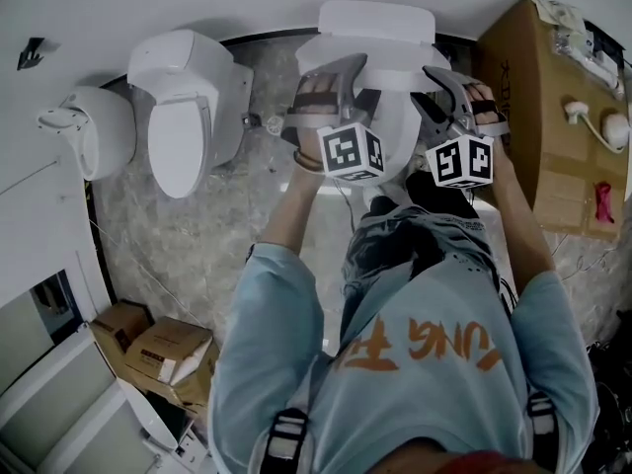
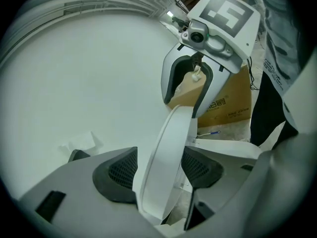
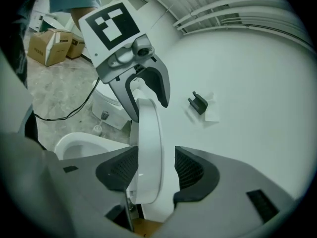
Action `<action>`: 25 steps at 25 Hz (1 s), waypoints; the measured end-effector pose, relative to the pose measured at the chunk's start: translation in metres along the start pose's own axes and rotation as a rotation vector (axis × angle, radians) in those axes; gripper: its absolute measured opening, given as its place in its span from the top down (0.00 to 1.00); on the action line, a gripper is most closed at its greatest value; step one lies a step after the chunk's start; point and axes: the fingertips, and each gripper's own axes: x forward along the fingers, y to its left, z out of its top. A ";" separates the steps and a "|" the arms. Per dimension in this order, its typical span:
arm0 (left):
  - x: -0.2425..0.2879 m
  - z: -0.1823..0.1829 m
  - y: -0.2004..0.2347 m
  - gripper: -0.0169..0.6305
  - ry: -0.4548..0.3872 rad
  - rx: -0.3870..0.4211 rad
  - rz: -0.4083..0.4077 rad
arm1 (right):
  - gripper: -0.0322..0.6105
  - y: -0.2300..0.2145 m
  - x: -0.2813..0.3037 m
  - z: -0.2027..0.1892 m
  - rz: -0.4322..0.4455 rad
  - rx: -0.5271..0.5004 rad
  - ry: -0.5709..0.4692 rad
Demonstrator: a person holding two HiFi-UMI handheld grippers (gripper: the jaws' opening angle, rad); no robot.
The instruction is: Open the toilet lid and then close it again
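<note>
Toilet lid (image 2: pixel 166 143) stands raised: fingers of your left gripper (image 2: pixel 158 171) pinch its rim, fingers of your right gripper (image 3: pixel 154 170) straddle it, spread.

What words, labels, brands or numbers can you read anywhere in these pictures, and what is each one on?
Light blue shirt: big orange print, upside down and creased, seems to include "UNG"; not surely readable.
Brown cardboard box: dark printed characters, too blurred to read.
Black-and-white marker cubes, left and right: square patterns only, no words.
Nothing else is legible.
</note>
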 end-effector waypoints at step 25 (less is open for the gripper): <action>0.143 0.023 0.172 0.77 0.052 -0.073 0.218 | 0.84 -0.177 0.105 -0.035 -0.183 0.166 -0.020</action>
